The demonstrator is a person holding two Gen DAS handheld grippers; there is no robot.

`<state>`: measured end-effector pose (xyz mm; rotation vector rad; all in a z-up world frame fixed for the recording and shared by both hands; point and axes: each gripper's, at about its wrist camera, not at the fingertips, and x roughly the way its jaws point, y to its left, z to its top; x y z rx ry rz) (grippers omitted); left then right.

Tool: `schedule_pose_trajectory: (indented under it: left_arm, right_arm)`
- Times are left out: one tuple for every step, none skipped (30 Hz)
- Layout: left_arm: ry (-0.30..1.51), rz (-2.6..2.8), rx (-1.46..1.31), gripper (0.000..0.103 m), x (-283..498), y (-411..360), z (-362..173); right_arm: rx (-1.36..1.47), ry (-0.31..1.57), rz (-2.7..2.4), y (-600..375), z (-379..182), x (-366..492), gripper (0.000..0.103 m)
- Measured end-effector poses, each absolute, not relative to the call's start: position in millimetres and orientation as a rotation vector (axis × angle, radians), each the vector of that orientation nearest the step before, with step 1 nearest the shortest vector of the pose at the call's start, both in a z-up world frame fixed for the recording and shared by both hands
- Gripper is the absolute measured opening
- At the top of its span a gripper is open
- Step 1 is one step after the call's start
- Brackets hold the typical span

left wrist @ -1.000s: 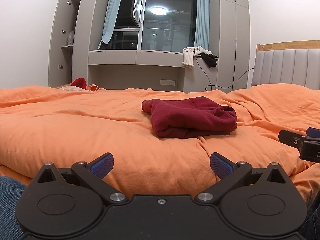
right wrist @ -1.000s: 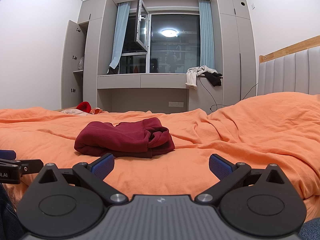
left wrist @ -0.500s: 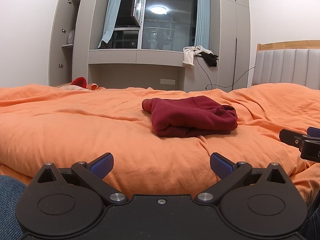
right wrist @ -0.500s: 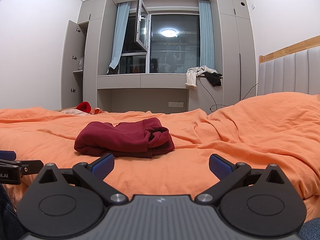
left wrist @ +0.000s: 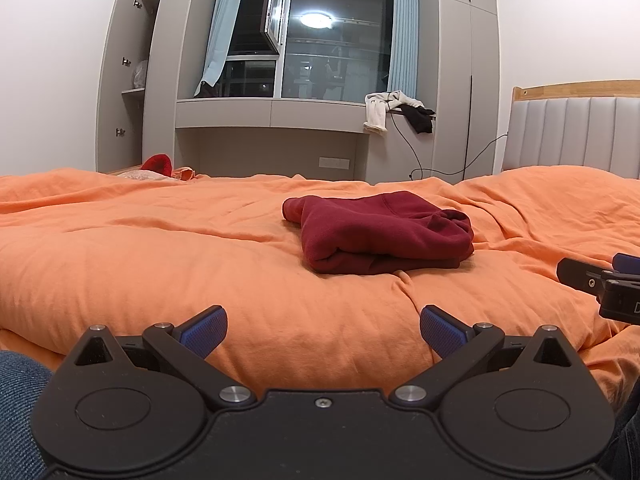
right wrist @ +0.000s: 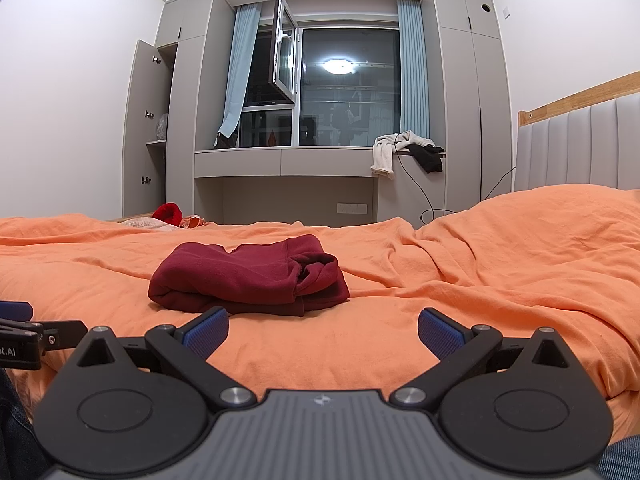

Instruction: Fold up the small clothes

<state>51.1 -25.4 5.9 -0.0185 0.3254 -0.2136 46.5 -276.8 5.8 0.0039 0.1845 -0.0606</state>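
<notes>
A dark red garment (left wrist: 380,234) lies folded in a compact bundle on the orange duvet (left wrist: 160,256); it also shows in the right wrist view (right wrist: 248,280). My left gripper (left wrist: 323,330) is open and empty, held low at the near edge of the bed, well short of the garment. My right gripper (right wrist: 323,330) is open and empty too, just in front of the garment's near edge. Each gripper shows at the edge of the other's view: the right one (left wrist: 600,284) and the left one (right wrist: 28,340).
A padded grey headboard (left wrist: 572,132) stands at the right. A window ledge (left wrist: 272,110) at the back carries white and black clothes (left wrist: 396,110). A red item (left wrist: 158,164) lies past the far left of the bed. Denim-clad legs (left wrist: 18,400) are at the bottom corners.
</notes>
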Motion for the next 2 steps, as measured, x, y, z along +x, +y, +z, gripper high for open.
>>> schedule_pose_trajectory:
  left_arm:
    - [0.325, -0.214, -0.018, 0.102, 50.9, -25.4, 5.9]
    - [0.325, -0.213, -0.018, 0.102, 51.1, -25.4, 6.0]
  right_arm:
    - [0.004, 0.185, -0.06, -276.8, 5.8, 46.5, 0.103]
    - [0.004, 0.185, -0.06, -276.8, 5.8, 46.5, 0.103]
